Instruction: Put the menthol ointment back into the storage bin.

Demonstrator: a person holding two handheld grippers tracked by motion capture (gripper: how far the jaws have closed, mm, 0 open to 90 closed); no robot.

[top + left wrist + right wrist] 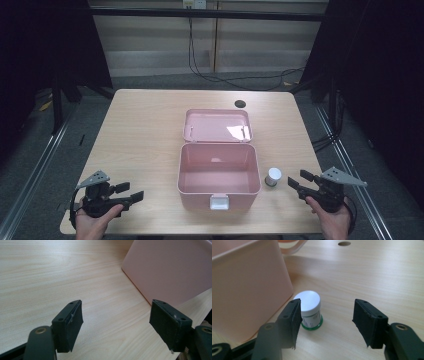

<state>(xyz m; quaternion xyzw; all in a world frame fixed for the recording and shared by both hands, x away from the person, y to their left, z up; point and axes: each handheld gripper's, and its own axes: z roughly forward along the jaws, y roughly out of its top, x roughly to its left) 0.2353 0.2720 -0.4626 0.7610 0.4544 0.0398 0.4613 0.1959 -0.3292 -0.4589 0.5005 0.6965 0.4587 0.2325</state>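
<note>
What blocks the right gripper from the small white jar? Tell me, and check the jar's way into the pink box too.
Nothing visible blocks it: bare table lies between the open right gripper and the white jar. The pink box stands open right beside the jar; only its own side wall has to be cleared.

A lab: black-curtained recording bay [30, 50], bare test table [145, 130], floor cables [240, 80].

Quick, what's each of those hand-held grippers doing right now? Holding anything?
Left hand-held gripper: open, holding nothing, over bare table beside the pink box.
Right hand-held gripper: open, holding nothing; the small white jar stands just ahead of it.
</note>
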